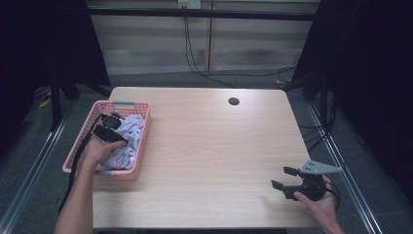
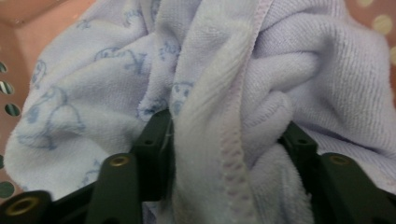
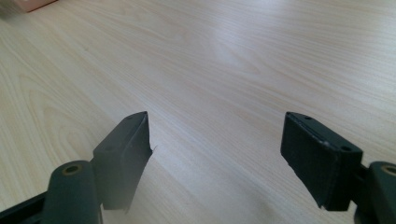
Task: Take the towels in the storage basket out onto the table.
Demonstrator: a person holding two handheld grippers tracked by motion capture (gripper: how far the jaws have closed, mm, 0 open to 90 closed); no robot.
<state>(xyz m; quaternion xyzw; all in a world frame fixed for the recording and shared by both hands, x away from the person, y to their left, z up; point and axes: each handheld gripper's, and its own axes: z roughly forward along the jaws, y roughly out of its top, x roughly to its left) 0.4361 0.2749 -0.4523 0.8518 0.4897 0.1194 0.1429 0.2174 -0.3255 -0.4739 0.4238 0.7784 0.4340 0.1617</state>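
Observation:
A pale lilac towel [image 1: 129, 136] with a faint blue print lies bunched in a pink perforated basket [image 1: 122, 104] at the table's left edge. My left gripper [image 1: 117, 130] reaches down into the basket. In the left gripper view a thick fold of the towel [image 2: 289, 70] stands between its two jaws, which are spread wide on either side of it, so my left gripper [image 2: 224, 140] is open. The basket's pink wall [image 2: 28, 28] shows at the upper left. My right gripper [image 1: 284, 178] rests low over the table's front right corner, open, with bare wood between its jaws [image 3: 217, 154].
The light wooden table [image 1: 209, 146] has a dark round cable hole [image 1: 234, 101] near its back edge. Black cables [image 1: 195, 63] run over the floor behind it. Dark curtains hang on both sides, and metal rails line the floor left and right.

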